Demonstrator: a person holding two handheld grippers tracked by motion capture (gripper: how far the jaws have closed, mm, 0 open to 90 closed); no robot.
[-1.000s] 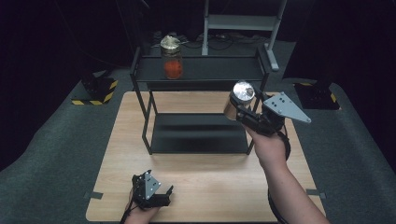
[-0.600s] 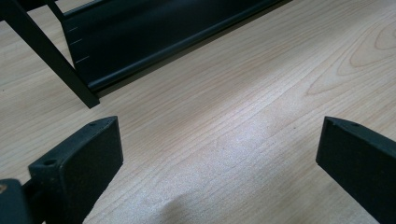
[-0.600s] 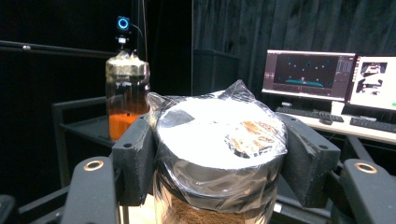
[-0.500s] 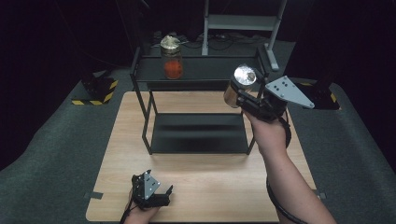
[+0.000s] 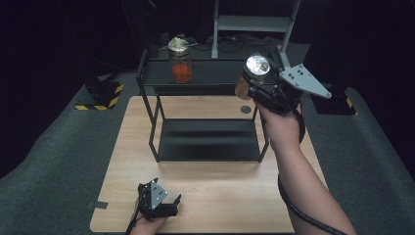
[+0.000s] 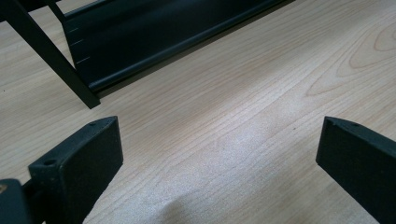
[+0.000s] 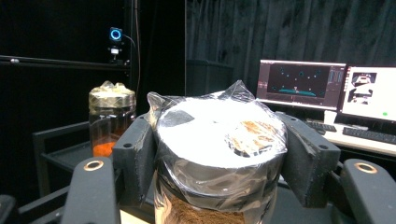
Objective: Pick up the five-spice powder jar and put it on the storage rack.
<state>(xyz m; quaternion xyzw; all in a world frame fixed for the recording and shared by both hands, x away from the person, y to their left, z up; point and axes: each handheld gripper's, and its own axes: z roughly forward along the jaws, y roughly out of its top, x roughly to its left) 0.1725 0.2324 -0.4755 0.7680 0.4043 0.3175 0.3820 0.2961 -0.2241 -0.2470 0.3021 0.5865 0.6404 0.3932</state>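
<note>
A jar of brown powder [image 5: 251, 74] with a silver, plastic-wrapped lid [image 7: 219, 135] is held upright in the air, with my right gripper [image 5: 254, 85] shut on it by the right end of the black shelf's top tier [image 5: 215, 73]. A second jar [image 5: 179, 61] with orange-red contents stands on that top tier toward its left, also seen as the jar [image 7: 111, 119] beyond the held one. My left gripper [image 5: 161, 200] rests low at the table's front edge, jaws wide open over bare wood [image 6: 219, 140], holding nothing.
The black two-tier shelf stands mid-table, its lower tier [image 5: 208, 139] bare and its leg [image 6: 51, 60] near my left gripper. Yellow-black striped blocks [image 5: 100, 95] sit on the floor to the left. Monitors [image 7: 301, 84] glow behind the shelf.
My right gripper has lifted the brown jar upward and farther away, from beside the shelf's right post to the level of the top tier. The left gripper has stayed put.
</note>
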